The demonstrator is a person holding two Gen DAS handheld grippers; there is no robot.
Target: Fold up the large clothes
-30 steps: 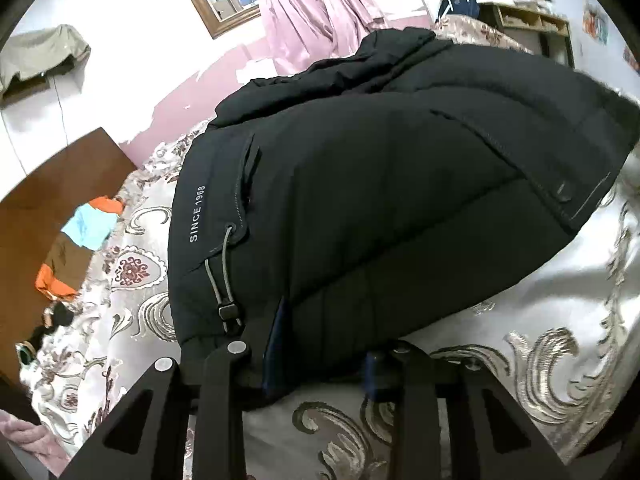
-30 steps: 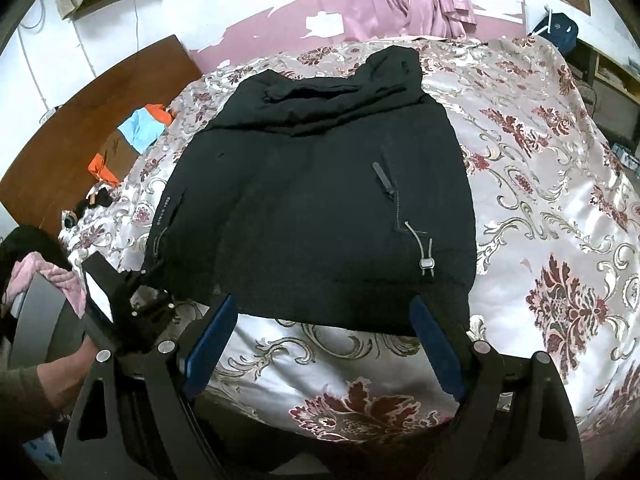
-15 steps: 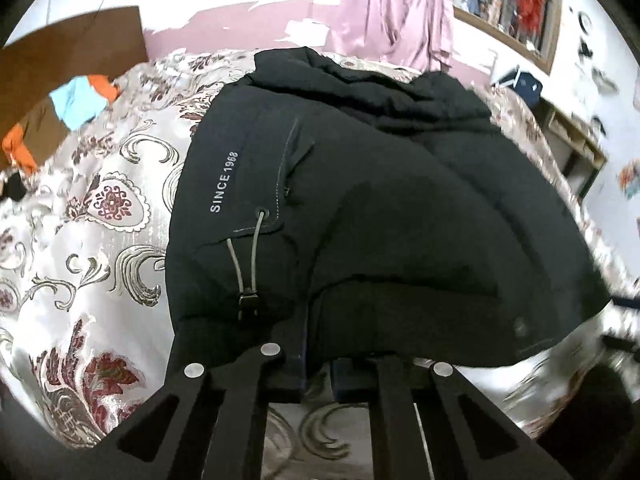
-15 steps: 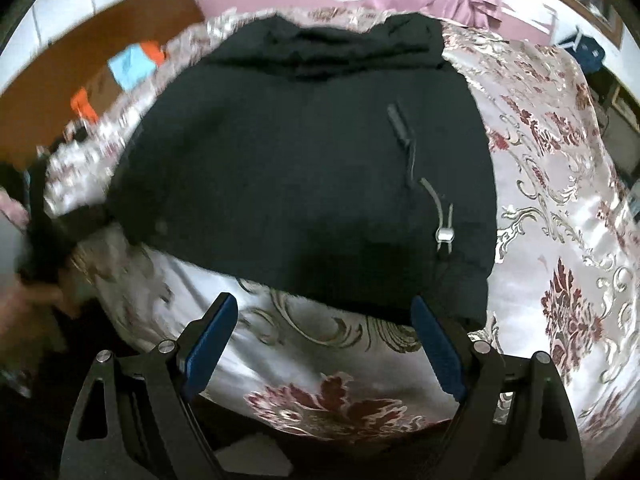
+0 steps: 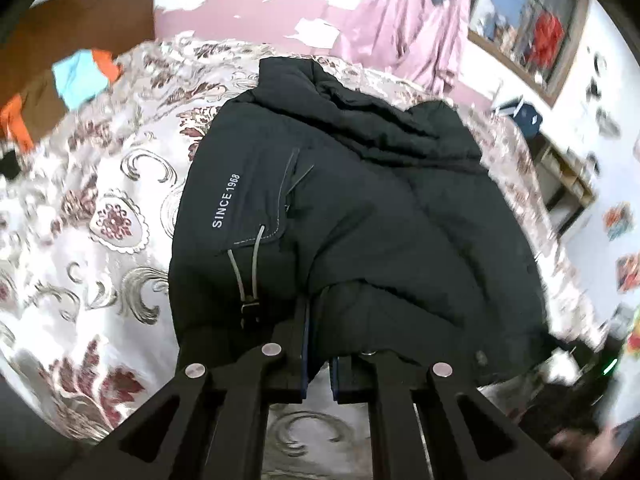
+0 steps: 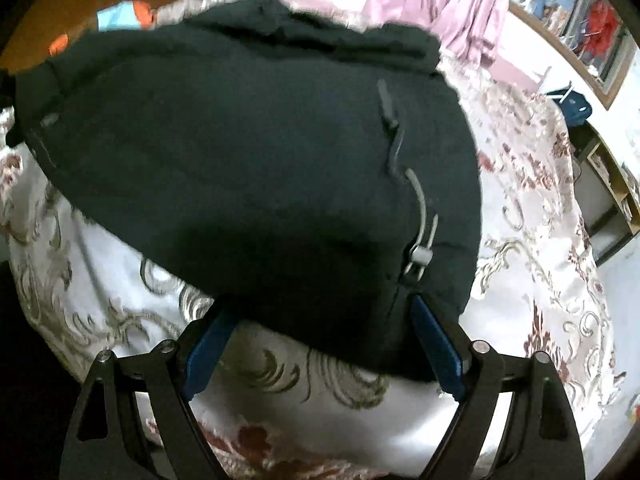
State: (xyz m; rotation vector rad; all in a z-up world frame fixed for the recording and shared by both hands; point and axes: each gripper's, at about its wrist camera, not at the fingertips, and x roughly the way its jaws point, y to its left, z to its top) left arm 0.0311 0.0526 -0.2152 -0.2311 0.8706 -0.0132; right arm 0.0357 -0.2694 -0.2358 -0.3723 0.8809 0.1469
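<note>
"SINCE 1968" (image 5: 226,201) stands in white letters (running lengthwise) on the black jacket (image 5: 360,220), just beside its pocket seam.

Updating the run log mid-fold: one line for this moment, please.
stage: grasping hem | left tool: shut on black jacket hem | right tool: closing, astride hem, not pinched | jacket on bedspread

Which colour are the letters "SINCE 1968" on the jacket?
White, on the black jacket; the lettering shows best in the left wrist view.
</note>
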